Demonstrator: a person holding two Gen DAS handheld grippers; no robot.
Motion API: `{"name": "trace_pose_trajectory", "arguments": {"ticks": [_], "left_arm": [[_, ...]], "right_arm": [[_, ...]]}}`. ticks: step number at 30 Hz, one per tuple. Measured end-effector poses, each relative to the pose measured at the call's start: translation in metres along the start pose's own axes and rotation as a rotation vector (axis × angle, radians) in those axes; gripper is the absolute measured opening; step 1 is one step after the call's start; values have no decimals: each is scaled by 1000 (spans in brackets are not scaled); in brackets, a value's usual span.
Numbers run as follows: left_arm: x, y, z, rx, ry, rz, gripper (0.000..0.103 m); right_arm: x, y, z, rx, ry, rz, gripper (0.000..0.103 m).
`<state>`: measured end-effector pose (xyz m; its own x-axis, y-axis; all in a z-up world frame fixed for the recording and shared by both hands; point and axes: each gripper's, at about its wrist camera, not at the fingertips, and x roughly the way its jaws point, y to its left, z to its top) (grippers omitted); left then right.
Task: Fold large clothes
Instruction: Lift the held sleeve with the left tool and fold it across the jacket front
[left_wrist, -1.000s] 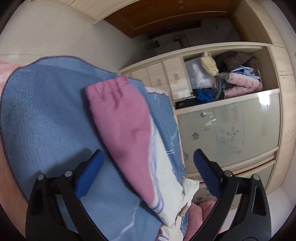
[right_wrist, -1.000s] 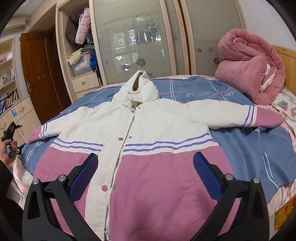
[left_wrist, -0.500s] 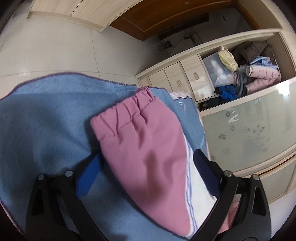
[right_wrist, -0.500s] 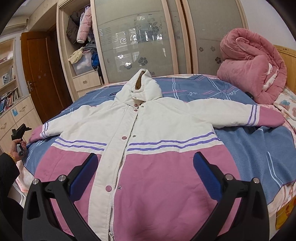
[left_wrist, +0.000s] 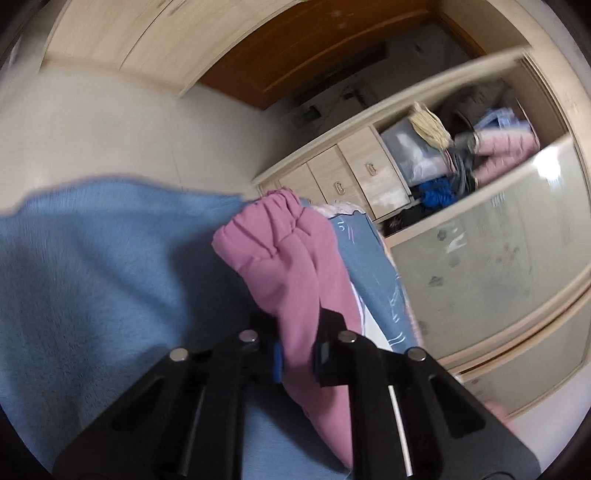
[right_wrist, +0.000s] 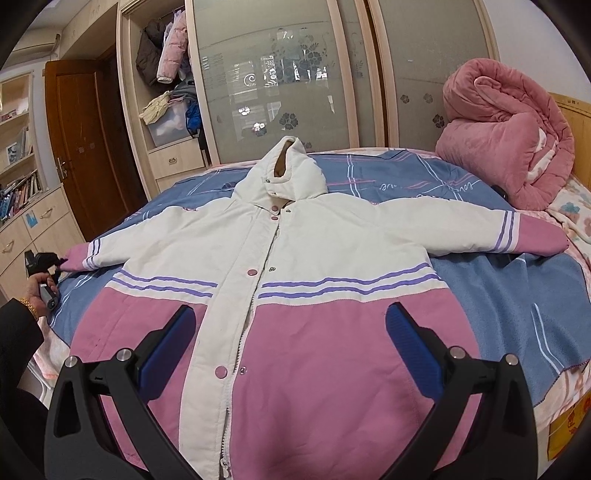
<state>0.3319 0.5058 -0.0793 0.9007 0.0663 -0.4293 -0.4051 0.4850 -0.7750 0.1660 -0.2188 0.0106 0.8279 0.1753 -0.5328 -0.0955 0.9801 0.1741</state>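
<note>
Pinching pink cuff (left_wrist: 295, 266) in blurred left claw (left_wrist: 297, 354), pads apparently just closed, rt claw (right_wrist: 291, 347) open above jacket (right_wrist: 295, 258).

My left wrist view is smeared with motion blur: the pale wooden wardrobe drawers (left_wrist: 354, 177) at upper right and the blue fleece blanket (left_wrist: 110, 266) at left have soft edges. A glare spot burns on the frosted glass sliding door (left_wrist: 546, 173) at right. My right wrist view is sharp and evenly bright, with window reflections on its frosted floral glass door (right_wrist: 273, 74). Both frames bow at the edges and darken into black corners.
</note>
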Motion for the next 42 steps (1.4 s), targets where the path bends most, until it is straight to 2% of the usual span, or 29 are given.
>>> {"name": "trace_pose_trajectory", "arguments": {"ticks": [4, 8, 9, 11, 13, 16, 23, 25, 26, 28, 29, 30, 32, 35, 38, 42], "left_arm": [[-27, -76, -8, 246, -114, 22, 7], [-46, -176, -56, 601, -167, -10, 7], [-47, -192, -69, 658, -164, -25, 7], [-40, -228, -103, 768, -116, -68, 7], [-29, -245, -131, 807, -50, -96, 7], [1, -265, -170, 864, 53, -91, 7], [54, -270, -239, 942, 244, -69, 7], [68, -268, -258, 979, 296, -41, 9], [73, -267, -264, 993, 316, -26, 16], [75, -266, -273, 996, 349, -40, 48], [75, -266, -276, 987, 368, -56, 88], [72, -267, -277, 985, 352, -55, 100], [62, -272, -281, 1018, 311, -68, 100], [43, -282, -290, 1074, 309, -70, 101], [6, -292, -296, 1077, 299, -133, 101], [-61, -301, -301, 1066, 226, -168, 101]], "right_arm": [[-2, 2, 0, 7, -4, 12, 102], [-3, 7, 2, 6, -9, 30, 102], [-4, 9, 3, 6, -10, 35, 102], [-6, 12, 5, 6, -16, 44, 102], [-7, 15, 6, 3, -22, 54, 102], [-8, 17, 7, 1, -24, 64, 102], [-6, 14, 7, 3, -17, 63, 102], [-4, 11, 5, 5, -8, 59, 102], [-3, 9, 5, 10, -3, 58, 102], [-1, 6, 3, 16, 9, 56, 102], [-1, 4, 3, 17, 14, 54, 102], [0, 3, 2, 19, 19, 53, 102], [1, 1, 2, 22, 27, 53, 102], [0, -2, 2, 29, 27, 54, 102], [-4, -3, 4, 36, 14, 59, 102], [-13, -3, 9, 47, -12, 68, 102]]}}
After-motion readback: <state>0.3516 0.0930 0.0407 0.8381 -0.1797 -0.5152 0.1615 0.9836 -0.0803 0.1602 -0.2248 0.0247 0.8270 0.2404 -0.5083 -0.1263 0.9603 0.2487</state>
